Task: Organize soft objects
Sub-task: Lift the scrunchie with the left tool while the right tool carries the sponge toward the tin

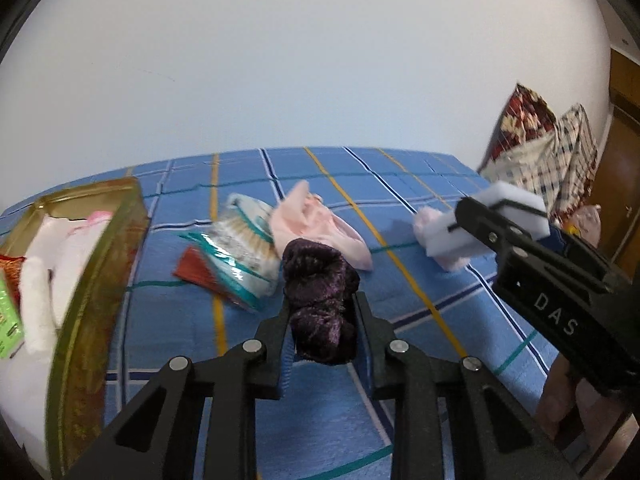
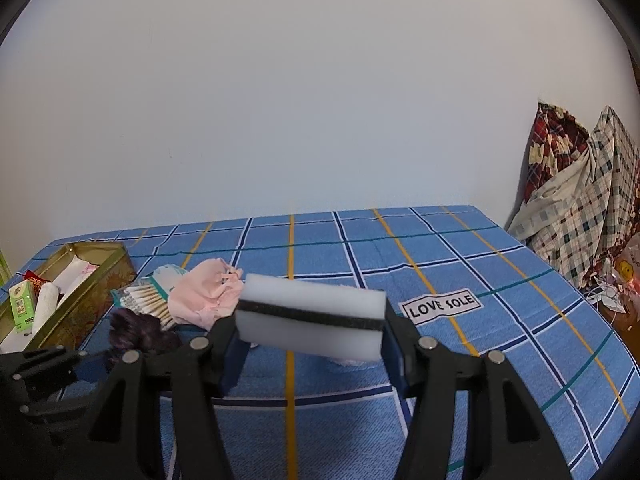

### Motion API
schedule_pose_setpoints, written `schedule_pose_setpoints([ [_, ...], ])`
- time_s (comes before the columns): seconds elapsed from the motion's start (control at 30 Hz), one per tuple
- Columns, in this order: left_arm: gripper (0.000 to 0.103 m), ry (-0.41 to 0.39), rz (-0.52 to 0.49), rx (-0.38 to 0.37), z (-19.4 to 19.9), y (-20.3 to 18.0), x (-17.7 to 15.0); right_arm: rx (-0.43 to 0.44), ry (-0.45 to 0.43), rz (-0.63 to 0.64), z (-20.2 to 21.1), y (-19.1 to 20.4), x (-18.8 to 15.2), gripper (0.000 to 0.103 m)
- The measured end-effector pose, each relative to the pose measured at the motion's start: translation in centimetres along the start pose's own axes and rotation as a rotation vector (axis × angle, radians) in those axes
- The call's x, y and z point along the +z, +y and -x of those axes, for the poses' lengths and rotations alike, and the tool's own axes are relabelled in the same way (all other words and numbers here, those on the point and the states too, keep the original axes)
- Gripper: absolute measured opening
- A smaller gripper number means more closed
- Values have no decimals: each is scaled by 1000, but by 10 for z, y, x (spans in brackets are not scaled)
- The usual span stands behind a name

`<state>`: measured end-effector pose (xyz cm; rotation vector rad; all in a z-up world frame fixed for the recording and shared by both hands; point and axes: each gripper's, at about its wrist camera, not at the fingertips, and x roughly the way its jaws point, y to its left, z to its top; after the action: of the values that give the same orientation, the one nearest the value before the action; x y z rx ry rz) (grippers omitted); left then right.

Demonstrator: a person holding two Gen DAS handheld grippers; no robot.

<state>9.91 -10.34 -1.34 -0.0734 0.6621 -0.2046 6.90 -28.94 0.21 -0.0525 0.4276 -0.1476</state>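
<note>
The left gripper (image 1: 320,320) is pinching a dark purple velvet scrunchie (image 1: 318,300) between its two black fingers, and the scrunchie is hanging clear of the blue plaid bedsheet (image 1: 420,280). The right gripper (image 2: 314,330) is clamping a white sponge block with a dark middle stripe (image 2: 312,314) by its two short ends, holding it off the sheet with its long side running across the jaws. In the left wrist view that same sponge (image 1: 516,206) is showing at the right, gripped by the other tool.

A gold-coloured tin box (image 1: 96,280) is sitting at the left edge of the bed, open on top, with a white plush item (image 1: 60,256) and a small green carton (image 2: 22,306) lying inside it. Between the tin and the middle of the bed a clear packet of cotton swabs (image 1: 240,252) is resting on the sheet, partly overlapping a red card (image 1: 196,270). A pale pink cloth (image 1: 316,224) is lying crumpled just beside the packet, touching it. A small pink fluffy piece (image 1: 430,220) is lying toward the right side of the bed, under the held sponge.

A white label reading LOVE SOLE (image 2: 442,306) is sewn on the sheet toward the right. Checked and floral pillows (image 2: 576,196) are leaning at the far right corner against the pale wall (image 2: 300,100).
</note>
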Motion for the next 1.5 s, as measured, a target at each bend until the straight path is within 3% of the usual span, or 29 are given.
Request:
schedule_pose_setpoints([
  [0.6, 28, -158, 11, 148, 29, 12, -6, 52, -93, 42, 18, 15, 0, 57],
  [1.5, 28, -237, 63, 232, 62, 45, -19, 134, -114, 82, 32, 59, -8, 57],
])
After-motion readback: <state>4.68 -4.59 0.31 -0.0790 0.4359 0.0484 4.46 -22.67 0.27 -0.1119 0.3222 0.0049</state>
